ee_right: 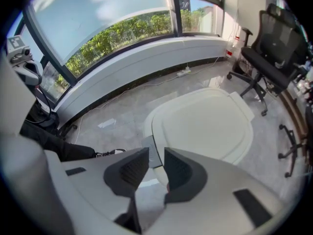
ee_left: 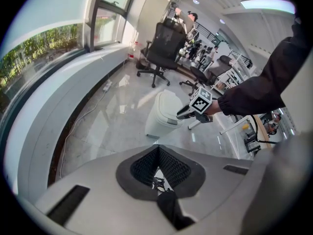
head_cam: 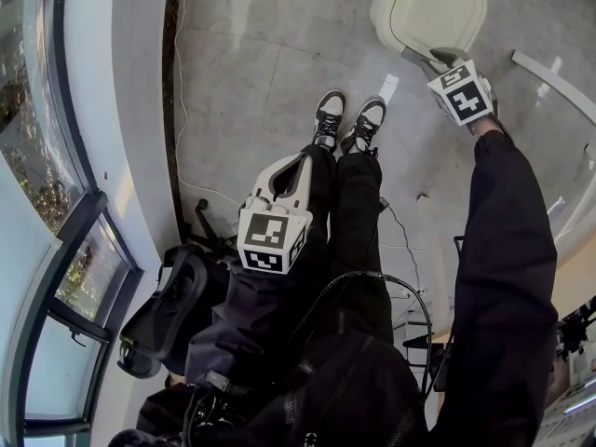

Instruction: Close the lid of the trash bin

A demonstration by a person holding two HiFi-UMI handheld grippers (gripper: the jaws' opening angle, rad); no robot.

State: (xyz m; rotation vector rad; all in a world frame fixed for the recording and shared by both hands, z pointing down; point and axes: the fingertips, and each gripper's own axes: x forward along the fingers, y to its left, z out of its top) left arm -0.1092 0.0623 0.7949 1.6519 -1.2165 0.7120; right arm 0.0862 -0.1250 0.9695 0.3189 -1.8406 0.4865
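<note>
While the cream trash bin stands at the upper right of the head view, its lid lying flat, the right gripper hangs over its front edge. Its jaws are narrowly apart and the bin's grey tab shows between them. The left gripper, at centre-left, is closed and empty.

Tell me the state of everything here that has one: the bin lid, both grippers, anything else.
trash bin lid: down flat, looks closed.
right gripper: jaws apart, grey front tab showing in the gap, contact unclear.
left gripper: jaws together, nothing between them.
office chair: upright, nobody in it.
</note>
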